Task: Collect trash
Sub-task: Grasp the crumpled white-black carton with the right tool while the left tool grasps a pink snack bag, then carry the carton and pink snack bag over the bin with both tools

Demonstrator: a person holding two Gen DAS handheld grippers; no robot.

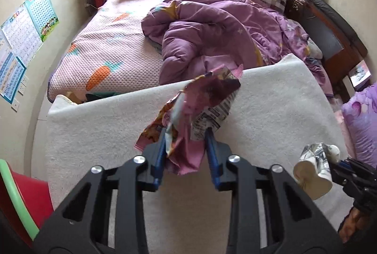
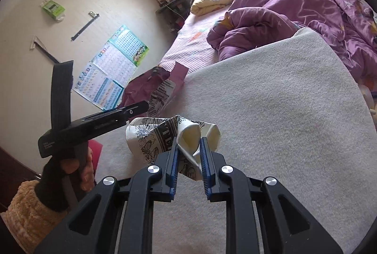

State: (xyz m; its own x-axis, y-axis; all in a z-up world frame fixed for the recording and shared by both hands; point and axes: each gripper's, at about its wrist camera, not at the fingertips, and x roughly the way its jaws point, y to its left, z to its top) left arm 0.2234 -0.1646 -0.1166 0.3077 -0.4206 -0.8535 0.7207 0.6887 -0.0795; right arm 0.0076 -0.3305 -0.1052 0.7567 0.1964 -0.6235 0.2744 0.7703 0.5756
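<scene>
The left gripper (image 1: 186, 136) holds a crumpled pink snack wrapper (image 1: 195, 108) between its blue pads, jaws narrowed onto the foil, with the wrapper raised above the white blanket (image 1: 94, 126). The right gripper (image 2: 189, 148) has its jaws closed tight on a crushed paper cup (image 2: 160, 136) printed with black flowers and lettering, also held just above the white blanket. In the left wrist view the paper cup sits to the right of the snack wrapper, apart from it. A hand (image 2: 77, 169) in a dark cuff and fuzzy tan sleeve grips the left gripper's handle. A red bin with a green rim (image 1: 18, 195) stands at the blanket's left edge. Beyond the blanket lie a purple duvet (image 1: 212, 25) and a carrot-patterned bedspread (image 1: 106, 42).
</scene>
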